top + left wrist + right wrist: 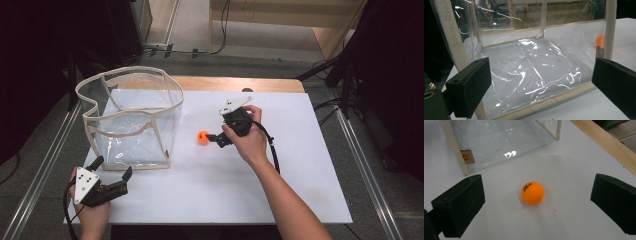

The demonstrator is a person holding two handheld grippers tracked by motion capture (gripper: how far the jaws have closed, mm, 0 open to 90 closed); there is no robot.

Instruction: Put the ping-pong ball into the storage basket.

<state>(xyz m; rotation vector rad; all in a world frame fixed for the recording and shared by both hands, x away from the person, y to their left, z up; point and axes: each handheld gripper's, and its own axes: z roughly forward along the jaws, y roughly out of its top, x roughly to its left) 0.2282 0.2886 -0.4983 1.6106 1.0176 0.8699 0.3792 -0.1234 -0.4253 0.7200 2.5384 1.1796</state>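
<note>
A small orange ball (203,137) (532,193) lies on the white tabletop (285,170), right of a clear plastic box-shaped bag with beige trim (131,117) (499,137). My right gripper (214,135) (539,192) is open, pointing left at the ball, which sits between and slightly ahead of its jaws, untouched. My left gripper (112,167) (542,72) is open at the front left, its jaws facing the bag's near wall (529,65) without holding it. Through the bag's corner in the left gripper view, the ball (600,40) shows as an orange patch.
The bag stands open-topped and empty on the left half of the table. A wooden strip (240,83) (604,142) runs along the table's far edge. A small brown label (467,157) hangs on the bag's corner seam. Metal rails flank the table.
</note>
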